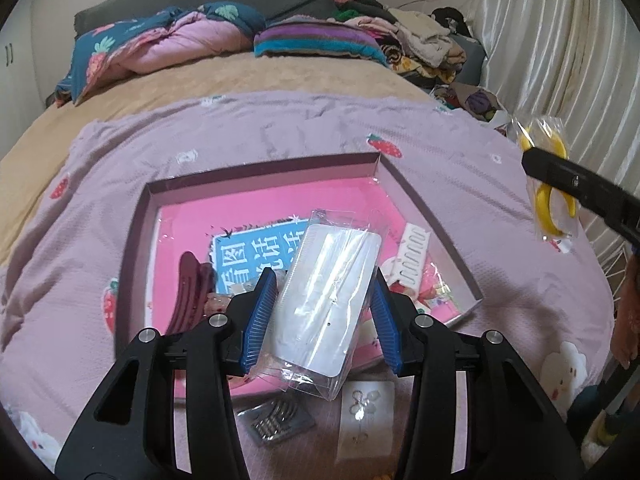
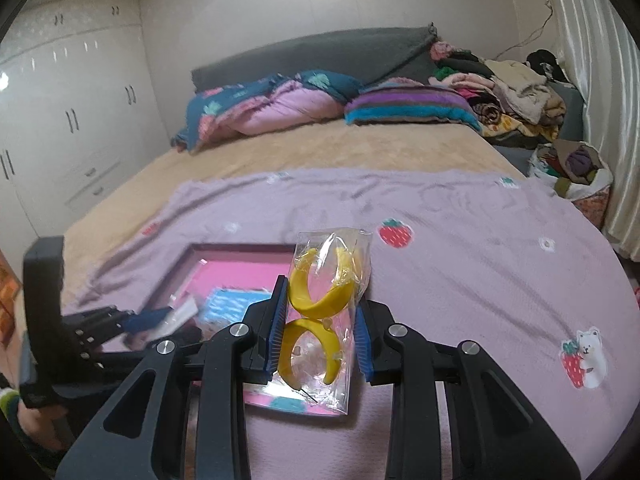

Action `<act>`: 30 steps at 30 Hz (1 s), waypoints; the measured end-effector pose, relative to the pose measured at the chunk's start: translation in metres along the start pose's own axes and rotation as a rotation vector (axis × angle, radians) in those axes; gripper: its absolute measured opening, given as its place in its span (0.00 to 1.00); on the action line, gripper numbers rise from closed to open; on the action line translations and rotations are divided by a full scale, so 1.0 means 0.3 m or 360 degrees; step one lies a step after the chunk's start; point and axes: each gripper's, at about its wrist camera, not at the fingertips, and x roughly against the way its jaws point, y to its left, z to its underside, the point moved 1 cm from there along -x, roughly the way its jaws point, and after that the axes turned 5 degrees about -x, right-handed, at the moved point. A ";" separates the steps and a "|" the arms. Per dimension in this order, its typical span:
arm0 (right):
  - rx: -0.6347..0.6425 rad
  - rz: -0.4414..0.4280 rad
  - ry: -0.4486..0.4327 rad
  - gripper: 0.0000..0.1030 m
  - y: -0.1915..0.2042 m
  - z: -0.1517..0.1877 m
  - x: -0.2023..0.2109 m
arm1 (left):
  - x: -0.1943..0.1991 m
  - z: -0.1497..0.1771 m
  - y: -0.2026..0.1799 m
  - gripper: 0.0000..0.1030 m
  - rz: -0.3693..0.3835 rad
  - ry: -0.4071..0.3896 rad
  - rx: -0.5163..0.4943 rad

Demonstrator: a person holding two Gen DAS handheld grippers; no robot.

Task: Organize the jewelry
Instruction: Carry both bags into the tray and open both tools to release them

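Slippery plastic worries me: left hand-held gripper [image 1: 326, 304] pinching clear packet [image 1: 332, 292] above pink box [image 1: 264, 168], right hand-held gripper [image 2: 320, 332] clamping bagged yellow earrings [image 2: 324, 312]. Either could slide out, miss box.

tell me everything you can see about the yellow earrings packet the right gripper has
The yellow earrings packet is a clear, crinkly plastic sleeve holding two glossy yellow crescent hoops, one above the other. The right gripper pinches it between its blue ribbed fingers, with the packet standing roughly upright and its top sticking out beyond the fingertips. It is lifted off the purple strawberry blanket, beside the pink box. In the left wrist view it hangs at the far right, clear of the box.
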 end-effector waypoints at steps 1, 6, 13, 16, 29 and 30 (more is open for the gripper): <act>-0.0001 0.0012 0.0016 0.28 -0.008 0.009 -0.015 | -0.014 0.004 0.000 0.37 -0.0004 0.0010 0.0001; -0.0013 0.0060 0.0086 0.28 -0.041 0.045 -0.081 | -0.080 0.022 0.002 0.38 -0.0036 0.0053 0.0014; -0.0033 0.0077 0.0182 0.28 -0.064 0.086 -0.158 | -0.142 0.049 0.029 0.38 -0.0054 0.0108 0.0066; -0.0038 0.0078 0.0210 0.28 -0.062 0.098 -0.179 | -0.150 0.053 0.033 0.38 -0.0067 0.0113 0.0069; 0.0004 0.0144 0.0255 0.28 -0.030 0.136 -0.259 | -0.110 0.058 0.060 0.60 -0.0092 0.0074 0.0120; 0.0017 0.0149 0.0255 0.29 -0.023 0.140 -0.263 | -0.099 0.059 0.064 0.60 -0.0098 0.0065 0.0125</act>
